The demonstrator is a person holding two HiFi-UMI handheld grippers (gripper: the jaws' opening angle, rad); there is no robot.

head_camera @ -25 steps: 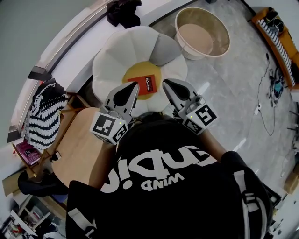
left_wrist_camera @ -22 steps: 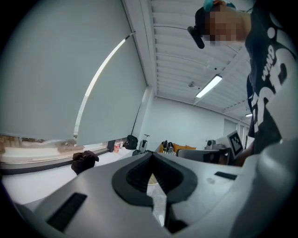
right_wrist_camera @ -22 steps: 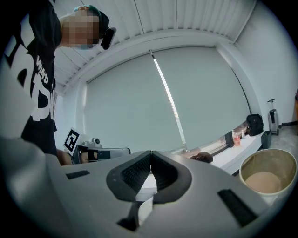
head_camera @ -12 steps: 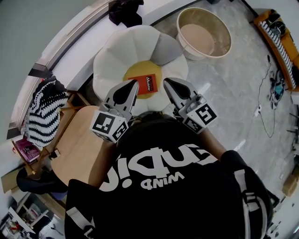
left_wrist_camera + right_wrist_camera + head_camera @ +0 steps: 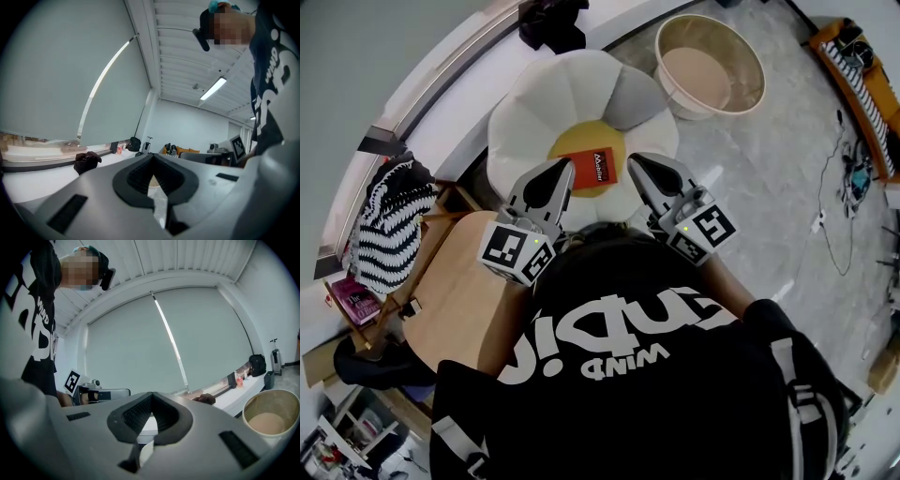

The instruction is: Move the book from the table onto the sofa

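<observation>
- Red book (image 5: 592,169) lies flat on the yellow centre of the flower-shaped sofa (image 5: 525,122), off the wooden table (image 5: 455,291). The transfer looks done.
- It sits just ahead of both grippers, between their tips. The left gripper (image 5: 567,173) overlaps its left edge in the head view, and the right gripper (image 5: 633,162) is just beside its right end.
- Its long axis seems to run across the view, with the white printed band towards the right gripper.
- Both pairs of jaws are closed together on nothing.
</observation>
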